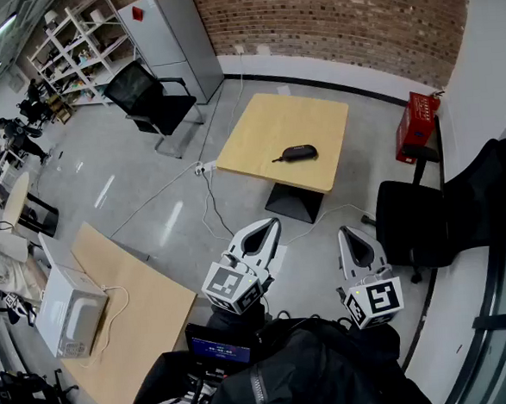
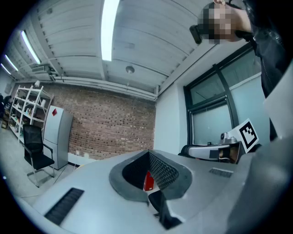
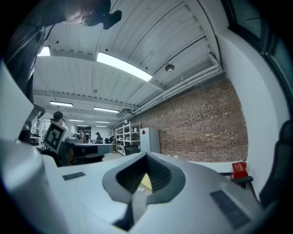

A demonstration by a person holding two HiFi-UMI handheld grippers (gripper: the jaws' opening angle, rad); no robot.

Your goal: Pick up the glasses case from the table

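The glasses case point(image 1: 297, 153) is a small dark oval lying near the middle of the light wooden table point(image 1: 265, 131), far ahead of me, with a thin strap trailing to its left. Both grippers hang level over the grey floor, well short of the table. My left gripper point(image 1: 270, 226) is shut with nothing in it, and in the left gripper view its jaws point(image 2: 148, 155) meet at the tips. My right gripper point(image 1: 348, 232) is also shut and empty. In the right gripper view a sliver of the table point(image 3: 145, 182) shows through the gap behind the closed tips point(image 3: 146, 156).
A black office chair point(image 1: 414, 220) stands right of the table, with a red crate point(image 1: 418, 125) beyond it. Another black chair point(image 1: 146, 96) and a white cabinet point(image 1: 172, 38) are at the back left. Cables point(image 1: 205, 196) cross the floor. A second wooden table point(image 1: 145, 321) with a white appliance point(image 1: 71, 317) is at my left.
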